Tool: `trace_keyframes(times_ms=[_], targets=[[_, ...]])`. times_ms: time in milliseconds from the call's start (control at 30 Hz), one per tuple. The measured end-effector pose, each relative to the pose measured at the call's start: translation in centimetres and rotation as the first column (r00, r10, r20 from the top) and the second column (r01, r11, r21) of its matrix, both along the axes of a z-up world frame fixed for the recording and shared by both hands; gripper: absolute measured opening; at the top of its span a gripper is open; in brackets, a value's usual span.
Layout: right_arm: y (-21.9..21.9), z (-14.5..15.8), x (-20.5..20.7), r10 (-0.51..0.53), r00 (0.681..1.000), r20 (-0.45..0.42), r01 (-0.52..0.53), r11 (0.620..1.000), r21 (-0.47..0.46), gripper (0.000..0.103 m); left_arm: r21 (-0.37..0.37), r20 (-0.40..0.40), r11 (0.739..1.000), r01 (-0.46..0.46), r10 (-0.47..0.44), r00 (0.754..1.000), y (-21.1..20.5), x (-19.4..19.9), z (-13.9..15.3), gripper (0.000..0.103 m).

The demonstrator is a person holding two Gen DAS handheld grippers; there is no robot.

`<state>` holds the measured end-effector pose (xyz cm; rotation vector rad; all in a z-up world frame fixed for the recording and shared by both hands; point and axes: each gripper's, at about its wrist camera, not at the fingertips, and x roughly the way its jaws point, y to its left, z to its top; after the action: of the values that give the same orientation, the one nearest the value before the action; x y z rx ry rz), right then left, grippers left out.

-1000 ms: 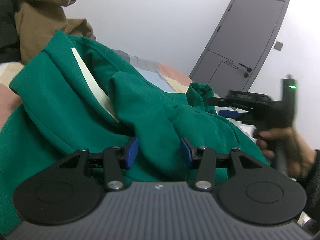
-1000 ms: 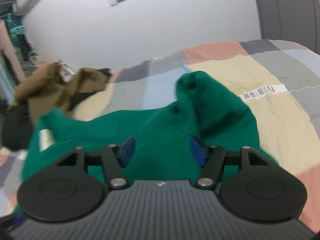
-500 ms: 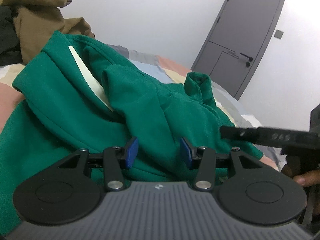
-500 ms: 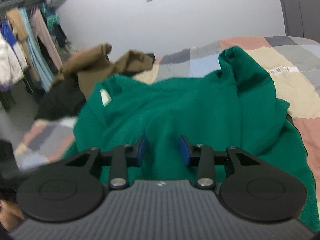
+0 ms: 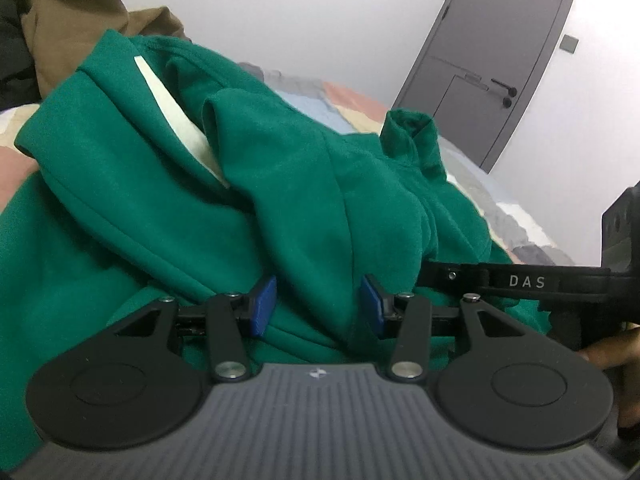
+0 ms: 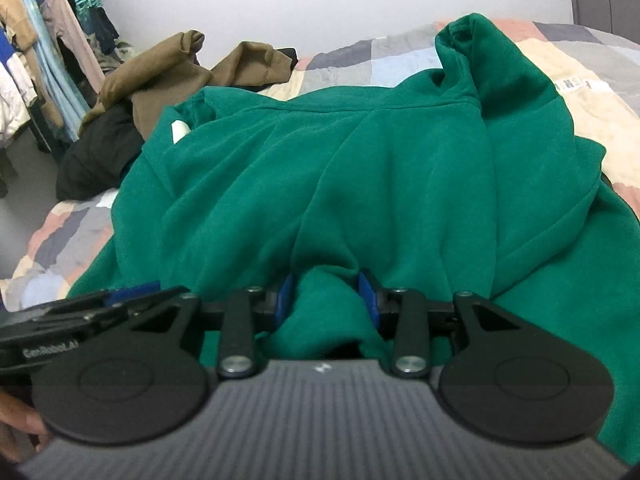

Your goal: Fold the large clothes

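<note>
A large green fleece hoodie (image 6: pixel 360 168) is lying crumpled on a patchwork quilt of grey, peach, cream and blue squares (image 6: pixel 592 64), its near hem bunched right at both tools and its hood end (image 6: pixel 460 40) reaching toward the far side, so its long axis is running from near to far, away from the person. The right gripper (image 6: pixel 326 300) is sitting at the near edge with a thick fold of green fabric pinched between its blue pads (image 6: pixel 370 300); the jaws are standing fairly narrow and appear to be pressing the cloth from both sides. The left gripper (image 5: pixel 316 306) is lying just to the left of it, about half open, with a ridge of the hoodie (image 5: pixel 280 184) rising between its pads (image 5: pixel 262 306); whether those pads are actually squeezing the cloth is not clear. Both hands are about equally near the hem, so the coming lift probably depends on carrying this near edge toward the far hood end. A brown garment (image 6: pixel 168 76) and a black one (image 6: pixel 96 160) are lying heaped at the far left.
</note>
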<state>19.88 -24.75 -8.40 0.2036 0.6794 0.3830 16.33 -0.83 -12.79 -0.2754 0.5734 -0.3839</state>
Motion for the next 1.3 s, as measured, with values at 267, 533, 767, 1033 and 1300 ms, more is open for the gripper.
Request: trace_keyframes(times_ms=[267, 533, 767, 1033, 1300], targets=[[-2.2, 2.4, -2.4, 0.003, 1.000, -0.018, -0.002, 0.997, 0.081, 0.053, 0.024, 0.034, 1.000, -0.020, 0.020, 0.999, 0.8, -3.2, 2.2, 0.052], [-4.3, 5.1, -6.9, -0.003, 1.000, -0.022, 0.002, 1.000, -0.016, 0.057, 0.078, 0.052, 0.995, -0.059, 0.055, 0.997, 1.5, -8.0, 4.7, 0.052], [-10.4, 7.5, -10.3, -0.045, 0.994, -0.102, 0.050, 0.998, 0.048, 0.057, 0.120, 0.005, 0.991, -0.063, 0.062, 0.998, 2.8, -11.5, 6.1, 0.059], [-19.0, 8.1, -12.1, -0.110, 0.967, -0.231, 0.146, 0.978, 0.146, 0.080, 0.058, -0.169, 0.983, -0.173, 0.181, 0.969, 8.7, -12.6, 7.0, 0.067], [-23.2, 3.5, -10.9, -0.076, 0.930, -0.361, 0.166, 0.960, 0.226, 0.082, -0.028, -0.355, 0.940, -0.340, 0.308, 0.883, 14.3, -11.9, 4.9, 0.073]])
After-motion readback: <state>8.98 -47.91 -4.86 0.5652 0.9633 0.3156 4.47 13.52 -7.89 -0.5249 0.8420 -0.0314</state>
